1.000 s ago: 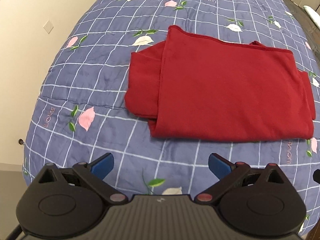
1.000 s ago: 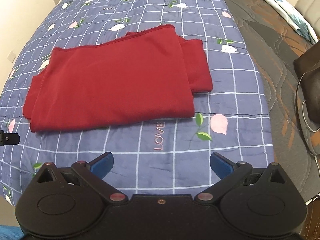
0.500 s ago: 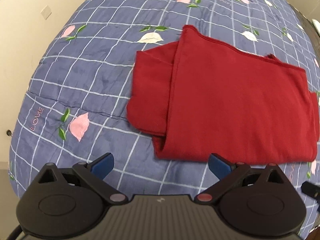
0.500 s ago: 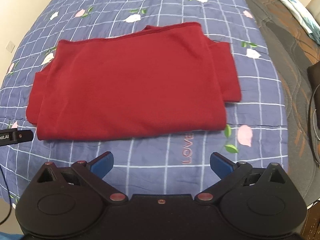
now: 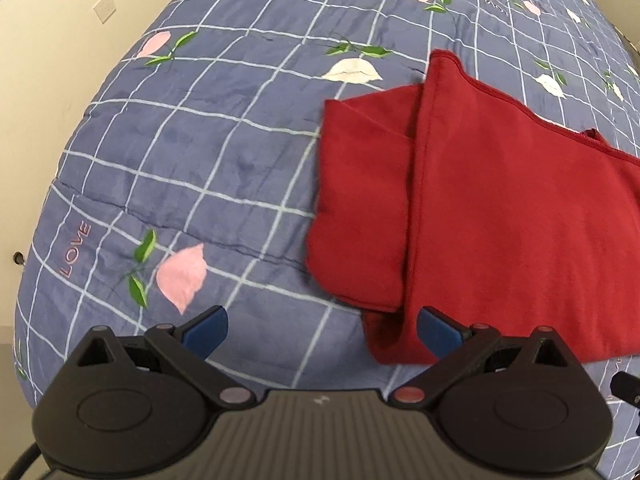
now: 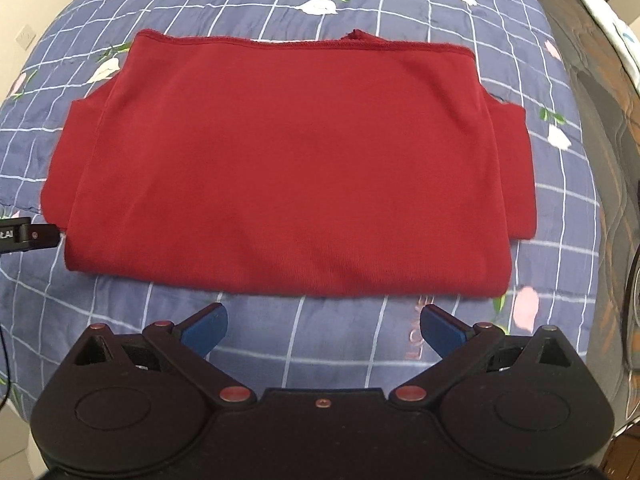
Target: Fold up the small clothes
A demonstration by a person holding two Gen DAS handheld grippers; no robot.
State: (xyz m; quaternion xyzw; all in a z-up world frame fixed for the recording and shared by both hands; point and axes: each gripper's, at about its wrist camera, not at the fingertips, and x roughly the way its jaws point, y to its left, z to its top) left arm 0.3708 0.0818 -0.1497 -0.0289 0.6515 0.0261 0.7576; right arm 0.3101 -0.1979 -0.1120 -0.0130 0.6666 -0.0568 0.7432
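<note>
On the blue checked floral quilt (image 6: 340, 344), both grippers, left (image 5: 322, 330) and right (image 6: 324, 326), have closed in on the folded dark-red cotton garment (image 6: 280, 168), jaws wide, empty; a beige wall (image 5: 48, 80) flanks the quilt's left edge.

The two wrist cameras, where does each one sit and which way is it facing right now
Left wrist view: sits on the left gripper, looking forward and down at the left end of the red garment; its open blue-tipped fingers show.
Right wrist view: sits on the right gripper, facing the garment's long near edge; its open fingers show, with part of the other gripper at the left edge.
Shared: the garment and the blue checked bedspread.
</note>
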